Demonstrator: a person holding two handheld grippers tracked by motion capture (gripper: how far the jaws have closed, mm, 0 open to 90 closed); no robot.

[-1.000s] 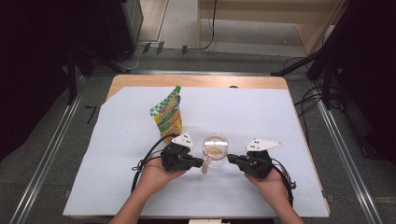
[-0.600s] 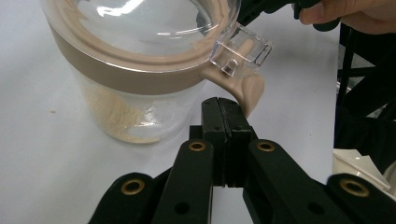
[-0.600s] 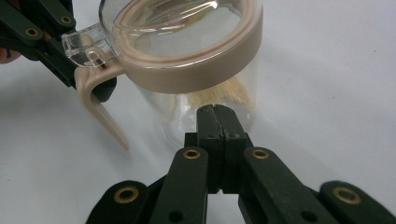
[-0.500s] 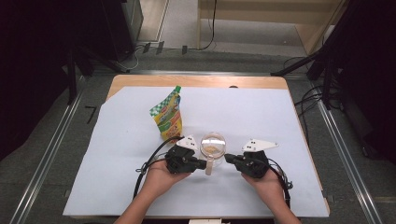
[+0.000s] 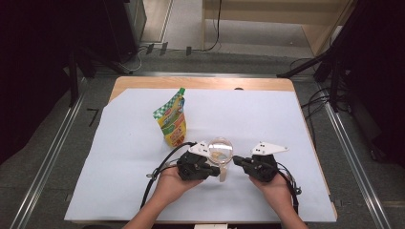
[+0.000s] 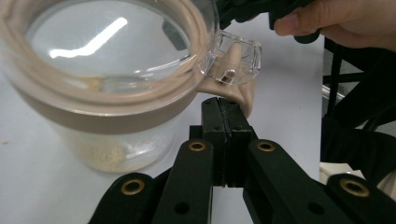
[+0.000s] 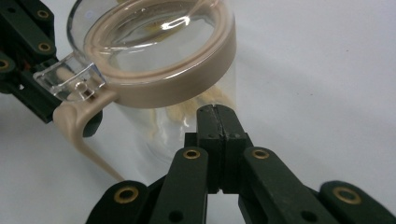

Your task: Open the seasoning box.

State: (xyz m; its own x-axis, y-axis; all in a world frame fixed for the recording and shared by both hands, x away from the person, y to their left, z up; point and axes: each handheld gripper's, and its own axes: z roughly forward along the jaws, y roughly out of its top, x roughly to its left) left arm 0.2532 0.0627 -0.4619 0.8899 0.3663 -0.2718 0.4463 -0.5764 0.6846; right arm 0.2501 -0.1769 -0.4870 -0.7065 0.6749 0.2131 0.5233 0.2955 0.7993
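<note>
1. While both hands rest low at the near edge of the worktop (image 5: 119,157), the clear jar (image 5: 220,151) stands upright between the two grippers, on the white sheet covering the worktop.
2. Jar: transparent body, beige ring lid (image 7: 187,88) with a clear window on top, a clear latch tab (image 6: 232,58) and a beige strap handle (image 7: 81,135) hanging down one side. Some pale crumbs sit at the bottom inside.
3. Left gripper (image 5: 217,168): fingers (image 6: 212,135) pressed flat together, nothing between them. In the left gripper view the tips sit just under the latch tab and right against the beige strap; can't tell if they actually touch it.
4. Right gripper (image 5: 237,160): fingers (image 7: 231,135) also closed on each other, holding nothing. In the right gripper view the tips point at the jar wall just below the lid ring, very near it; contact can't be told.
5. High view: the two grippers face each other across the jar, left one at its near-left, right one at its right.
6. Green-yellow spout pouch (image 5: 173,119) stands upright behind and left of the jar, clear of both grippers.
7. Black cables (image 5: 160,167) loop from each gripper back past the wrists.
</note>
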